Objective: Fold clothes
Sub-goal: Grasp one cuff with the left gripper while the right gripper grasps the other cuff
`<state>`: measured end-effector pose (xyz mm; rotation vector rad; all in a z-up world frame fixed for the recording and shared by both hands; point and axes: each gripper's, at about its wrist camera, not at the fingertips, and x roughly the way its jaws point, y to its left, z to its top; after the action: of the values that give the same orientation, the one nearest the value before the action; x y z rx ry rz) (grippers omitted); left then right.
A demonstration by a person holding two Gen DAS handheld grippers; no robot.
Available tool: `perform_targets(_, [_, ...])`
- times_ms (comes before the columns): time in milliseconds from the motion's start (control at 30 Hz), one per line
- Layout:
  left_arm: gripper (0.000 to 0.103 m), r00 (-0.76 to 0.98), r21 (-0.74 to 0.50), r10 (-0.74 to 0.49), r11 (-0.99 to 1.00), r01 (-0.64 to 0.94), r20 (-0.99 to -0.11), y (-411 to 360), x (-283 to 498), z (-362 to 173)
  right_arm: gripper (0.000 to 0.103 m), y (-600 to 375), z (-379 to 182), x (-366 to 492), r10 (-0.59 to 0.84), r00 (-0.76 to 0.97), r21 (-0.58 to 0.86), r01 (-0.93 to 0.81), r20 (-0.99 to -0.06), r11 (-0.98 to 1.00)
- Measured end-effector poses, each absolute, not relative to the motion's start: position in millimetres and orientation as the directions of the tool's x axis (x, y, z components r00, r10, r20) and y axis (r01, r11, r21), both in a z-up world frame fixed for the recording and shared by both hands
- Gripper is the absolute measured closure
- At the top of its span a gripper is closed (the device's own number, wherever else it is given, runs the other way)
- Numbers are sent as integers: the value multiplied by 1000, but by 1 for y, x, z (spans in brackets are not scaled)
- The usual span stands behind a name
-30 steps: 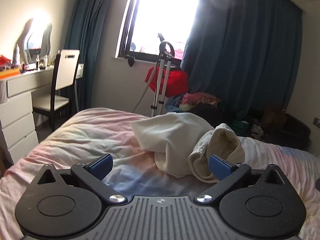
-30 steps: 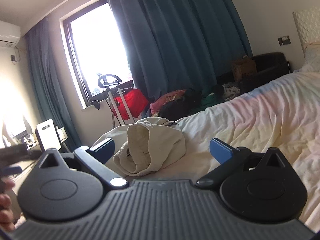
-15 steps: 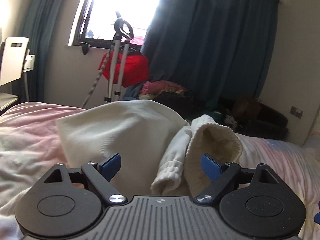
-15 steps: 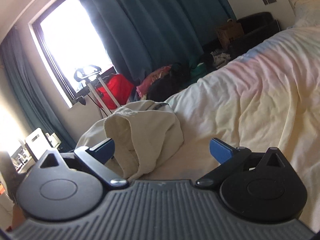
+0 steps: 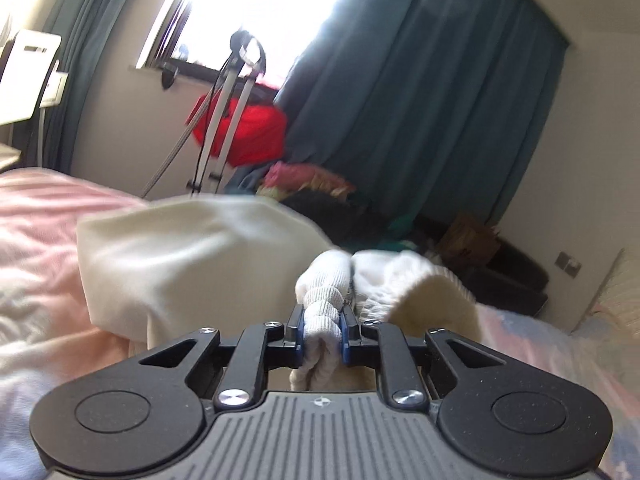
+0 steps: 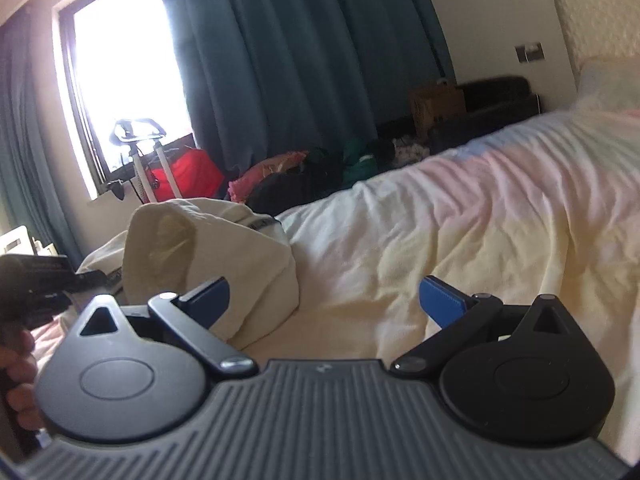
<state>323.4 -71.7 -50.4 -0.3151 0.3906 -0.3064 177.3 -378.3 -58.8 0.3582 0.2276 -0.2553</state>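
Note:
A cream sweatshirt lies bunched on the bed. My left gripper is shut on its ribbed cuff, with the sleeve opening to the right of the jaws. In the right wrist view the same sweatshirt sits left of centre on the bed. My right gripper is open and empty, its left finger next to the garment's lower edge, its right finger over bare sheet. The left gripper shows at the left edge of that view.
The bed sheet is pale pink and cream, wrinkled. Beyond the bed stand a white stand with a red bag, a pile of clothes, teal curtains, a dark sofa and a white chair.
My left gripper moved forward to the sweatshirt and closed on its cuff. My right gripper stayed open and shifted a little; the view turned more towards the bed.

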Motion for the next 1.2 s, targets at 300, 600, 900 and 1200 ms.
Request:
perform_targets(300, [87, 901, -348, -381, 889, 296, -206, -25, 185, 14, 0, -374, -38, 140, -40, 980, 440, 124, -195, 889])
perform_targets(600, [88, 942, -382, -268, 907, 177, -201, 95, 88, 26, 0, -374, -35, 97, 244, 939, 673, -17, -244, 739])
perform_targets(900, [86, 972, -458, -114, 889, 8, -204, 167, 101, 4, 1, -312, -60, 111, 387, 874, 725, -62, -292, 686])
perform_targets(1200, [85, 965, -555, -48, 825, -108, -259, 191, 110, -16, 23, -254, -96, 150, 539, 728, 686, -131, -423, 716])
